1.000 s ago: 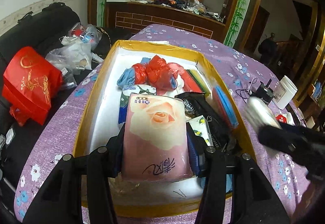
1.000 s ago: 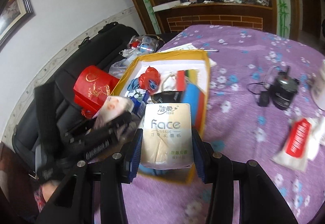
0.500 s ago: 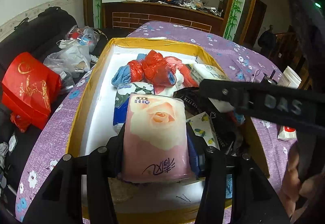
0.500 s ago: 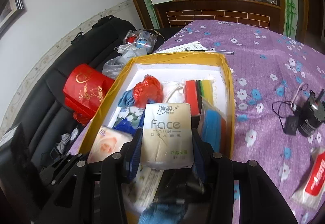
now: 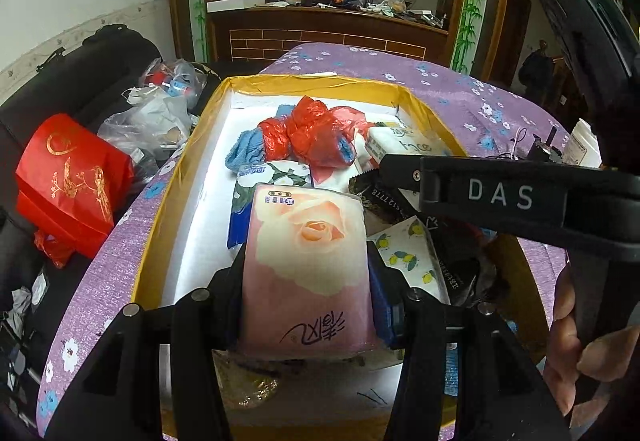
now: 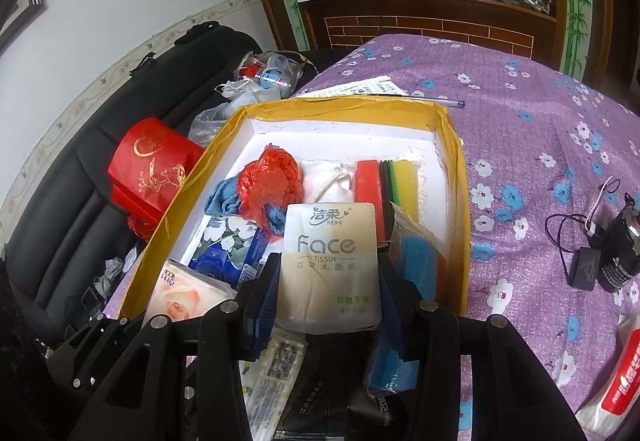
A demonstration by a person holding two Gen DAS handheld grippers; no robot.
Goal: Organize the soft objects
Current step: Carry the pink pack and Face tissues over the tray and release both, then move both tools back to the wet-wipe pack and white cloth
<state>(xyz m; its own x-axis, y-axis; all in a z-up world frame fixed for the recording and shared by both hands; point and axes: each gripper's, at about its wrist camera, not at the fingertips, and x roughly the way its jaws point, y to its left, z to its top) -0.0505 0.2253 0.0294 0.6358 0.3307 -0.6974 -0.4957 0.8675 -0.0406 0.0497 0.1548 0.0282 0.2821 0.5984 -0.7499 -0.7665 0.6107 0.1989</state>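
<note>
A yellow-rimmed cardboard box (image 6: 456,177) fills the frame's centre on the purple flowered tablecloth (image 6: 540,129). A crumpled red plastic bag (image 6: 268,181) lies inside, upper left; a black cabled device (image 6: 616,253) sits at right.

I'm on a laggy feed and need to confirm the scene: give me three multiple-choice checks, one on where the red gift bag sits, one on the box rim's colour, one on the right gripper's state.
1. Where is the red gift bag?
A. Inside the box
B. Outside the box, on the black sofa
C. On the purple tablecloth

2. What colour is the box rim?
A. Yellow
B. Green
C. Grey

3. What state is the right gripper in?
A. Open and empty
B. Shut on the Face tissue pack
C. Shut on the rose tissue pack

Answers:
1 B, it sits past the box's left wall on the sofa.
2 A, yellow tape lines the rim.
3 B, both fingers press the pack's sides.
</note>
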